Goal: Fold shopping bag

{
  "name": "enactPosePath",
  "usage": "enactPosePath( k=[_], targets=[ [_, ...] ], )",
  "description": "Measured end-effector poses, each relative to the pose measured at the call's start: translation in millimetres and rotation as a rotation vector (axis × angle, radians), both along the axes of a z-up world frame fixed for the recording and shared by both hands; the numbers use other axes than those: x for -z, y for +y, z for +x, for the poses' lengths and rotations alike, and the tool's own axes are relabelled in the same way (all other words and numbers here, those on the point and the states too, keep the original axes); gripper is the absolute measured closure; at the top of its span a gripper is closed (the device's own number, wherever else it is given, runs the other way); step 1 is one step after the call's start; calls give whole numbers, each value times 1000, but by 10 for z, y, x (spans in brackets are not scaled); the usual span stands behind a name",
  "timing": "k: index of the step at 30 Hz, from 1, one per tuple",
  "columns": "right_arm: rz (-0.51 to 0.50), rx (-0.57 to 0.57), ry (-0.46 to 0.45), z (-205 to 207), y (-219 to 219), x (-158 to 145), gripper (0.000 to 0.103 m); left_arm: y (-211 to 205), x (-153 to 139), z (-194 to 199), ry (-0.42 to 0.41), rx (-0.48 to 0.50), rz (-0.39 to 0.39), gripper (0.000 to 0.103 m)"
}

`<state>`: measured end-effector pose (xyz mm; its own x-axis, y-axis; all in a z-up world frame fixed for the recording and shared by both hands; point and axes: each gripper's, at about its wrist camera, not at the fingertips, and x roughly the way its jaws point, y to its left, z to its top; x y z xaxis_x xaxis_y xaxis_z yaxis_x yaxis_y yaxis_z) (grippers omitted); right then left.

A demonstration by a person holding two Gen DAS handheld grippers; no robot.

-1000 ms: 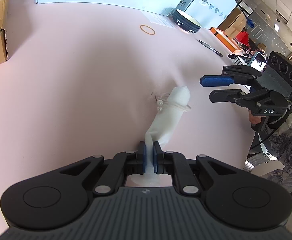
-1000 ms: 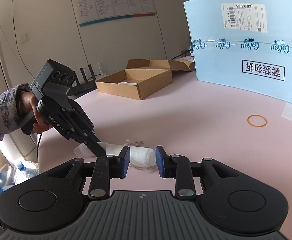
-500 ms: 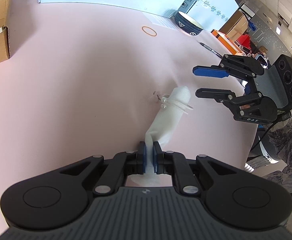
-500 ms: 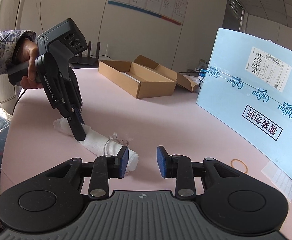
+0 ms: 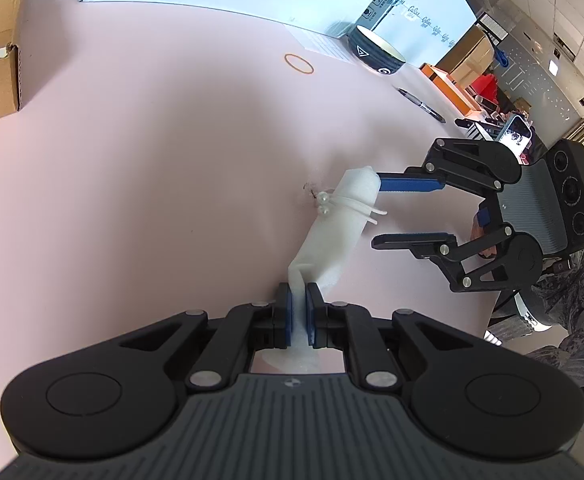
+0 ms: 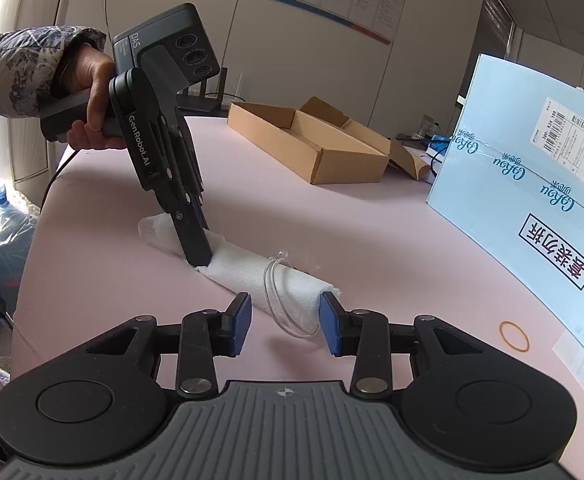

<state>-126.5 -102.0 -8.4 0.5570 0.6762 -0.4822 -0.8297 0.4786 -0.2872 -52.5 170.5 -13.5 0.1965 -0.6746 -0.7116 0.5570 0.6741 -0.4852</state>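
Left wrist view shows my left gripper (image 5: 299, 312) pinched tight on the near end of the bag (image 5: 340, 224), its blue fingers (image 5: 289, 316) pressing the white fabric between them. The bag lies on the pink worktop (image 5: 151, 184) as a tight white roll, running from my left gripper away towards my right gripper (image 5: 376, 216). A thin clear loop (image 6: 279, 300) with two small beads circles the roll near its far end, so I judge that the folding and rolling are already done and the roll is partly bound. From the right wrist view, my right gripper (image 6: 284, 322) sits at that far end with its fingers (image 6: 240, 320) standing either side of the roll and the loop; the jaws are opening and the pads do not press on anything, though one tip comes very near the fabric. The loop hangs loose below the roll on my side, so it may not be seated yet. What seems left is to settle that loop snugly around the roll, or take hold of the free end to tidy it, then let go with both hands. An orange rubber band (image 6: 514, 336) lies well apart on the worktop, unused, with a cardboard box (image 6: 312, 140) and a blue carton (image 6: 532, 184) further off.
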Motion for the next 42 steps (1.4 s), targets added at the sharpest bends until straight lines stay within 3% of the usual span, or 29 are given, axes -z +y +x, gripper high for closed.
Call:
enactPosePath(
  k=[5, 8, 18, 27, 33, 35, 38, 41, 42],
  targets=[
    [-77, 38, -105, -23, -156, -111, 68, -6, -4, -14, -6, 2, 3, 95],
    [-70, 56, -112, 107, -197, -143, 68, -9, -7, -25, -10, 3, 5, 95],
    [-234, -90, -178, 109, 121, 59, 68, -8, -4, -18, -13, 10, 3, 95],
    [-423, -180, -356, 23, 339, 216, 68, 4, 7, 19, -7, 27, -6, 95],
    [-479, -198, -378, -22, 411, 270, 82, 5, 8, 13, -14, 32, -9, 95],
    [-467, -178, -367, -37, 423, 315, 92, 1, 4, 10, -17, 33, -7, 95],
    [-488, -163, -404, -112, 453, 393, 96, -42, -45, -44, -47, 29, 15, 94],
    [-508, -157, -409, -122, 482, 385, 96, -75, -122, -122, -75, 7, 28, 87],
    [-513, -157, -406, -115, 490, 371, 96, -62, -189, -185, -109, -25, 22, 76]
  ],
)
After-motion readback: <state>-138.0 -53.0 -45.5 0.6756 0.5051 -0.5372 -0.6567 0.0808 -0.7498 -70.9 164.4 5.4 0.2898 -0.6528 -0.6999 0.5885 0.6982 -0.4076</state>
